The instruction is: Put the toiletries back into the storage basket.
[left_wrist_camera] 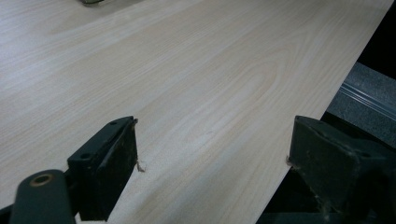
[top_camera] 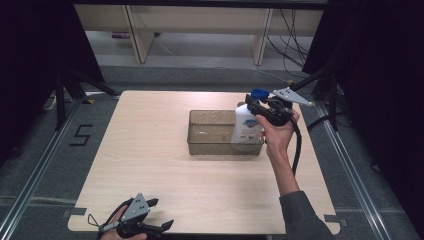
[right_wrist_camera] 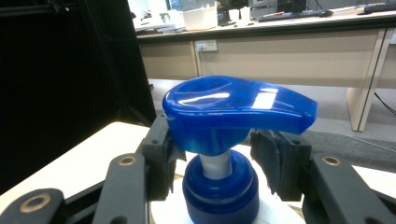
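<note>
pump bottle point(top_camera: 246, 127), white with a blue pump head point(right_wrist_camera: 236, 112), stands upright at the right end of the clear plastic bin point(top_camera: 210, 133), its base inside the bin against the right wall. the bin sits on the light wooden table point(top_camera: 150, 150), right of centre and towards the far edge.

from my station i see the right gripper point(top_camera: 260, 106) at the bottle's top, held in the person's raised right hand point(top_camera: 278, 131). in the right gripper view the two black jaws stand either side of the pump neck, just under the blue head and above the blue collar point(right_wrist_camera: 219, 189). the jaws are narrowed around the neck; the left one looks to touch the head's underside, the right one sits just beside it. i cannot tell whether they clamp it.

left gripper point(top_camera: 162, 216) rests low at the near left edge of the table, well apart from the bin. its jaws are spread wide and hold nothing, with bare tabletop between them.
</note>
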`<state>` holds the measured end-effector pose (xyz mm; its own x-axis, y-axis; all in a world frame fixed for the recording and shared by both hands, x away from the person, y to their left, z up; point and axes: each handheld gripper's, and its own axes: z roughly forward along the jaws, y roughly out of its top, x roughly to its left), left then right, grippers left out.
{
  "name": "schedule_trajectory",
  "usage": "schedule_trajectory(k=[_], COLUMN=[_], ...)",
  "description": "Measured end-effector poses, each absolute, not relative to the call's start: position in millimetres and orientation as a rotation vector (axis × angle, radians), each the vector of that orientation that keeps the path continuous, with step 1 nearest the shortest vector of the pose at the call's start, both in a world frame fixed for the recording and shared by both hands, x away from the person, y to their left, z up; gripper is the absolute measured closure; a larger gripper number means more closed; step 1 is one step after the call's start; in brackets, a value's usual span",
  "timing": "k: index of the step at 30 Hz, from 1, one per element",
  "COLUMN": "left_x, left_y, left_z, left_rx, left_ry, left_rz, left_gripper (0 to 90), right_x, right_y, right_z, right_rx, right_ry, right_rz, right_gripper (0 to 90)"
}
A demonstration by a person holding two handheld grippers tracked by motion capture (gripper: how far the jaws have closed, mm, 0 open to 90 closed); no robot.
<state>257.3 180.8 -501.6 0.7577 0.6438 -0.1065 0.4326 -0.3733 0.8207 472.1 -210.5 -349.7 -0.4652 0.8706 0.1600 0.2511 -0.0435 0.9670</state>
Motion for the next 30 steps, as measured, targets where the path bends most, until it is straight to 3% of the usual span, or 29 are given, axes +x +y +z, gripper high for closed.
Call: schedule_trajectory(k=[6,30], left_x=[257.2,257.1], left_y=[179.9,179.5], left_z=[-502.5,-503.0], left_rx=[2.014,2.017], left_ry=[0.809,0.809], left_rz=[0.284,0.284], left_gripper=[14.9,14.9], right_x=[470.1,452.7], right_y=[-211.3,-218.8], right_z=[-350.6,-347.6], right_rx=[1.190,1.194], right_ry=[1.707,1.686], right_rz=[1.545,1.566], right_gripper=[45.8,39.2])
